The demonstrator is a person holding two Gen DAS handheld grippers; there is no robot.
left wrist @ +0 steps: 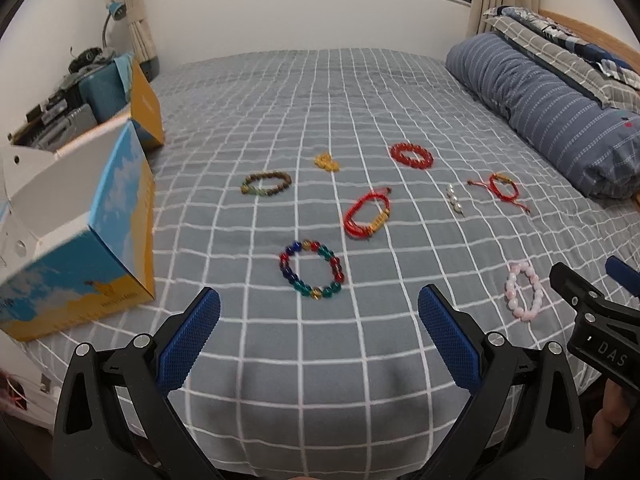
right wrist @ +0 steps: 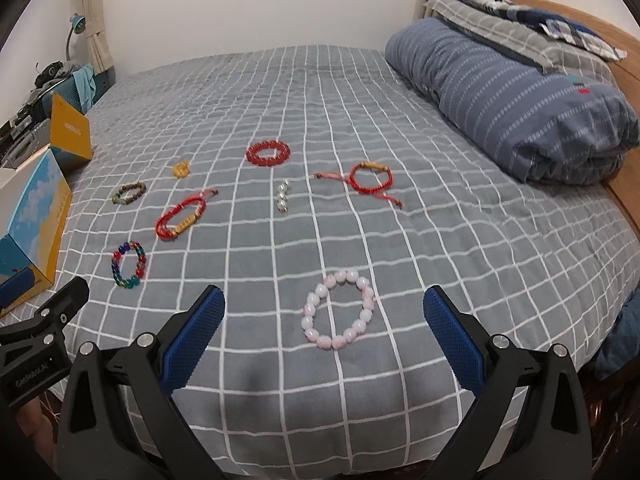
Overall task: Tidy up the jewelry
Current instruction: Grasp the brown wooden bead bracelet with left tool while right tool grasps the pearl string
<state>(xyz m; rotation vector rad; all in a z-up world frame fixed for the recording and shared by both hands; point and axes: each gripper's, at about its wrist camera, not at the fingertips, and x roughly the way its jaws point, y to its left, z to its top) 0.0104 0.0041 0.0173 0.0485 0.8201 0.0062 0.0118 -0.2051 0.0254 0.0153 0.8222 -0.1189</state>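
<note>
Both claws stand wide and hold nothing, poised at the near edge of the bed, which suggests no piece has been chosen yet. The left claw has the multicolour bracelet just ahead, centred between its fingers, so that piece looks like its natural first pick. Just beyond that lies a red cord bracelet, and further out a brown bead bracelet, a small yellow piece and a red bead bracelet. To this claw's left stands an open box, its flap up, near enough to be, I judge, where the jewelry is meant to go; its inside is not shown. The right claw is lined up the same way on the pink bracelet, which lies flat just in front of it, between the fingers. Ahead of it are a short string of pearls and a thin red cord bracelet with loose ends trailing. The pieces lie well apart from each other, none touching, likely so each can be pinched alone. The soft bedding may give under a downward press, so thin cords could be harder to catch than beads. A rolled quilt sits far off to the right, clear of the work.
</note>
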